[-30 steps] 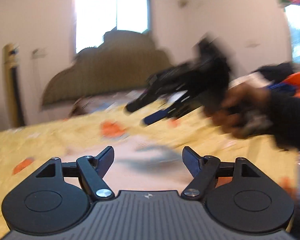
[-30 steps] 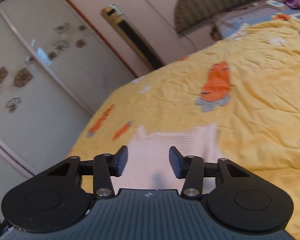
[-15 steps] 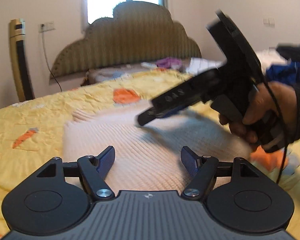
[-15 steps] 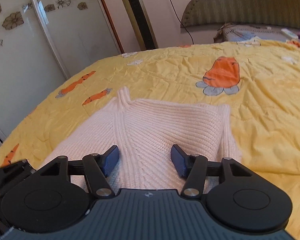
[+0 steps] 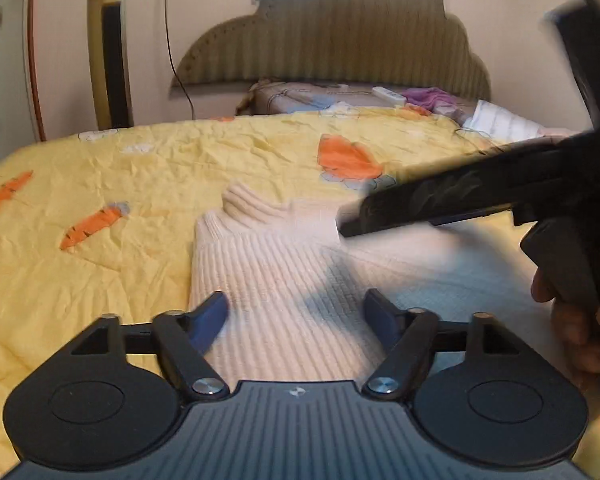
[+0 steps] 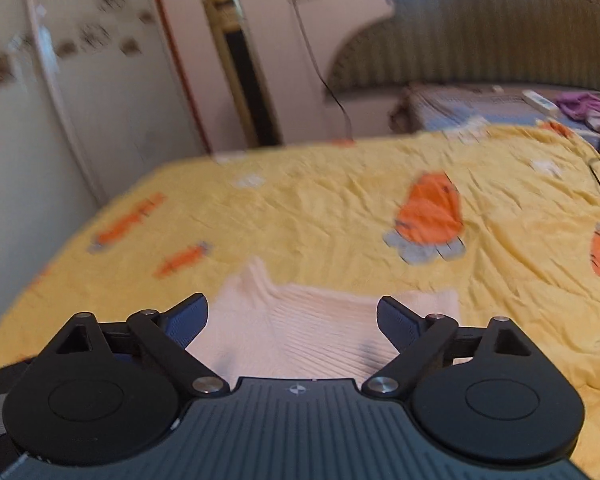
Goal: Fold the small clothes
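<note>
A small cream ribbed knit sweater point(image 5: 284, 272) lies flat on the yellow carrot-print bedspread point(image 5: 100, 184), its turtleneck collar point(image 5: 246, 204) pointing away from me. It also shows in the right wrist view point(image 6: 300, 320). My left gripper point(image 5: 296, 314) is open and empty, low over the sweater's near left part. My right gripper point(image 6: 292, 316) is open and empty above the sweater. In the left wrist view the right gripper point(image 5: 480, 200) is seen from the side, blurred, held by a hand over the sweater's right half.
A padded headboard point(image 5: 340, 40) and pillows with purple cloth point(image 5: 428, 98) stand at the far end. A gold tower fan point(image 5: 108, 48) and a cable stand by the wall. Sliding wardrobe doors point(image 6: 60, 100) flank the bed's left edge.
Both grippers have drawn back and tilted; the left now sits lower over the sweater's near edge. The right gripper has risen and pulled back, its view blurred by motion. Both stay open.
</note>
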Motion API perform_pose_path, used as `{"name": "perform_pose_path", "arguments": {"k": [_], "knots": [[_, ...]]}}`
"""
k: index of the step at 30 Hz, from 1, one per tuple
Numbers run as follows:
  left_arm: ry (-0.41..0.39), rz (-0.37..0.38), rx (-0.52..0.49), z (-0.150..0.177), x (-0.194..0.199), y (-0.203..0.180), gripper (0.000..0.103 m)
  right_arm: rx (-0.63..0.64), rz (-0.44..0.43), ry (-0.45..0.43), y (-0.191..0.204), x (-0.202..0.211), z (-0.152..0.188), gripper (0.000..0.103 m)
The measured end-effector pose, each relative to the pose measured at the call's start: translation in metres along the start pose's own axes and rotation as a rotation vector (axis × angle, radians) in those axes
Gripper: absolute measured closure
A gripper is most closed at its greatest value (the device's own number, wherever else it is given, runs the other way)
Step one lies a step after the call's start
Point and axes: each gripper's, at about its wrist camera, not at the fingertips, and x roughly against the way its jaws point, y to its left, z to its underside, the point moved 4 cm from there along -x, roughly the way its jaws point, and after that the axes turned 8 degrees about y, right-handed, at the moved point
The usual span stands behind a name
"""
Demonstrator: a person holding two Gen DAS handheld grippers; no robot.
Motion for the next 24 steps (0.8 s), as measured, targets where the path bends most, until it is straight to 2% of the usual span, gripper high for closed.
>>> {"name": "perform_pose_path", "arguments": {"k": [2,4,5,12,15,16,18,20,22,24], "knots": [[-0.029,-0.009,0.002,0.005,0.003,-0.001,0.025,-0.018,0.082,0.117,-0.014,-0.041,0.018,0.012],[-0.035,0.006,0.012,0.008,0.006,0.001,0.025,-0.087,0.012,0.051,-0.026,-0.045,0.028,0.007],[-0.036,0.012,0.014,0.009,0.006,0.003,0.025,-0.104,0.003,0.043,-0.028,-0.043,0.028,0.007],[-0.046,0.011,0.032,0.008,0.013,0.003,0.025,-0.089,0.002,0.028,-0.024,-0.042,0.031,0.004],[-0.025,-0.014,0.111,0.011,0.025,0.010,0.019,-0.106,-0.015,0.019,-0.025,-0.039,0.031,0.004],[-0.002,-0.007,0.124,0.013,0.030,0.014,0.019,-0.102,-0.013,0.019,-0.025,-0.039,0.031,0.004],[-0.009,0.014,0.140,0.019,0.050,0.024,0.019,-0.103,-0.011,0.020,-0.026,-0.039,0.031,0.004],[-0.004,-0.041,0.237,0.031,0.080,0.046,0.017,-0.110,-0.021,0.016,-0.028,-0.038,0.032,0.004],[0.034,-0.067,0.301,0.041,0.101,0.066,0.017,-0.138,-0.048,0.000,-0.032,-0.035,0.032,0.005],[0.055,-0.067,0.419,0.048,0.111,0.089,0.017,-0.173,-0.089,-0.021,-0.039,-0.031,0.034,0.005]]}}
